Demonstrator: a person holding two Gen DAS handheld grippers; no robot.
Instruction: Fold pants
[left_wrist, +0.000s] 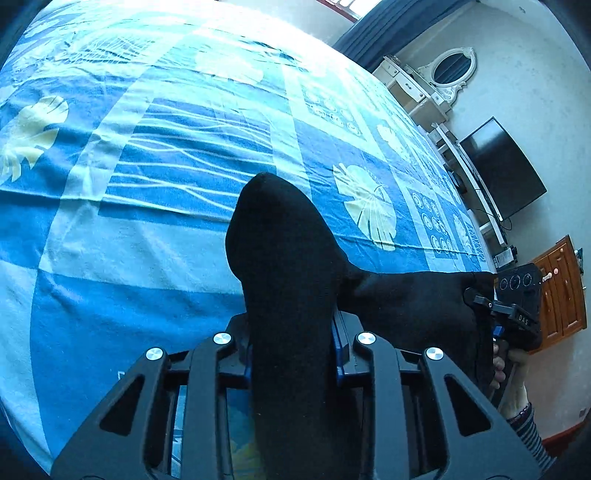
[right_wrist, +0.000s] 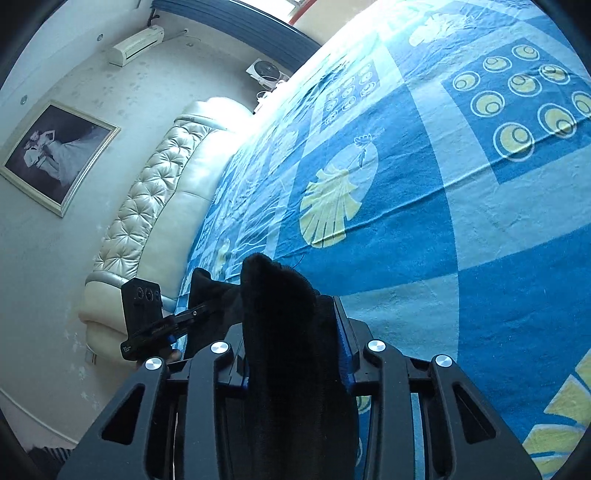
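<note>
Jaws of both the left gripper (left_wrist: 293, 343) and the right gripper (right_wrist: 295, 350) are clamped on the black fabric pants (left_wrist: 406, 306) — held bunched above the blue patterned bedspread (left_wrist: 155, 266). No fold is seen made yet; laying out and folding are judged to remain.

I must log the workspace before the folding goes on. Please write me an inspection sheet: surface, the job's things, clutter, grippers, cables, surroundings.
Surface: bed with a blue patterned cotton sheet, slightly creased.
Job's things: black soft fabric pants, lifted off the sheet and stretched between both grippers.
Clutter: nothing seen on the sheet.
Grippers: left gripper shut on the pants; right gripper shut on the pants.
Cables: thin dark cables hang below the black flat television.
Surroundings: cream tufted leather headboard, framed photograph, white wall air conditioner, oval white-framed mirror, brown wooden cabinet.
</note>
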